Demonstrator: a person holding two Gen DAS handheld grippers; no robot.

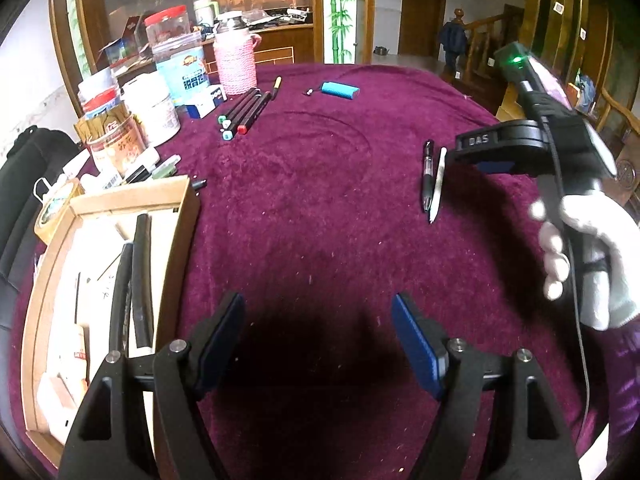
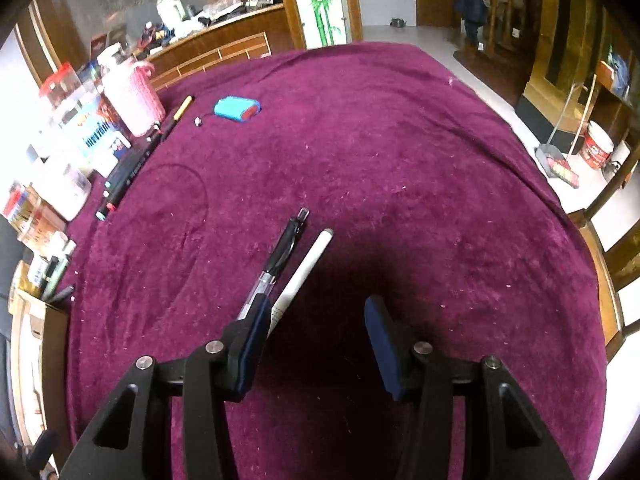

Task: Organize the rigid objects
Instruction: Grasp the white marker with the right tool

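A black pen [image 2: 280,256] and a white pen [image 2: 306,272] lie side by side on the purple cloth [image 2: 400,180]. My right gripper [image 2: 316,332] hovers open just over their near ends. Its left pad [image 2: 254,340] covers the black pen's tip, and the white pen's end sits just inside that pad, not pinched. In the left wrist view the same black pen [image 1: 427,176] and white pen [image 1: 438,184] lie at the right, under the right tool held by a gloved hand [image 1: 588,264]. My left gripper [image 1: 320,336] is open and empty over bare cloth, beside a cardboard tray [image 1: 176,240] that holds black markers [image 1: 142,276].
Several black markers [image 1: 244,114], a yellow-and-black pen [image 1: 277,86] and a blue battery pack [image 1: 340,90] lie farther back. Jars, tins and a pink-sleeved flask [image 1: 236,60] crowd the back left. Another marker [image 1: 199,184] pokes out behind the tray's corner. The table's edge curves round at the right.
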